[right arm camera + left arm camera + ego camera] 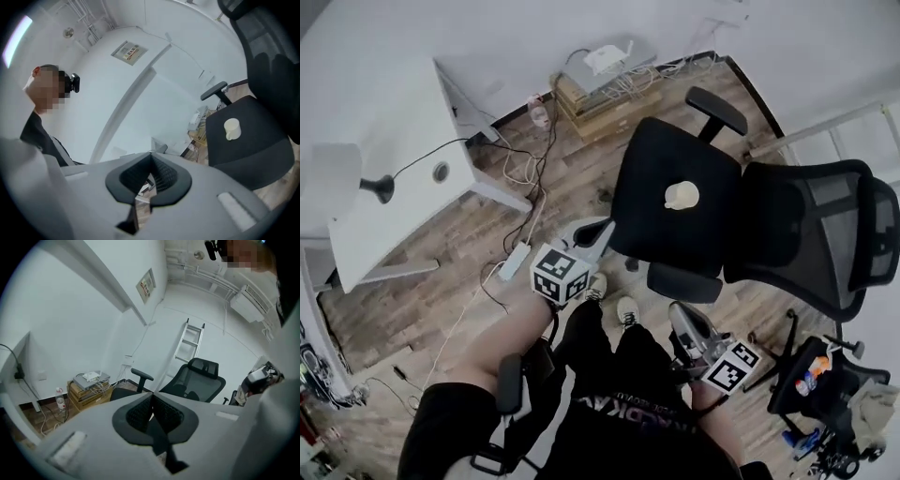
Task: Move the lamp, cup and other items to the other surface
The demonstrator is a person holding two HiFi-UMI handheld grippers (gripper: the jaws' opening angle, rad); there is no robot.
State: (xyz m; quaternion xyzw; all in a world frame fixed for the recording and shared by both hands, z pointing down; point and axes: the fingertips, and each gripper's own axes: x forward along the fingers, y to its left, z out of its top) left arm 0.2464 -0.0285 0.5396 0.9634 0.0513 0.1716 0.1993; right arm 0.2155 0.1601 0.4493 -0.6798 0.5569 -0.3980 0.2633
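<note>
A cream cup (682,195) stands on the black seat of an office chair (652,211); the right gripper view shows the cup (231,129) well ahead and to the right of the jaws. A lamp with a black base (381,187) and a pale shade sits on the white table (403,122) at the far left. My left gripper (596,231) (152,397) hovers over the floor between table and chair, jaws shut on nothing. My right gripper (680,315) (151,157) is held low near my legs, pads together and empty.
A second mesh-backed chair (825,225) stands right of the seat. Cables and a power strip (515,260) trail across the wood floor below the table. Stacked boxes with a device (605,80) sit by the wall. A cluttered stool (814,375) is at the lower right. A ladder (190,341) leans on the wall.
</note>
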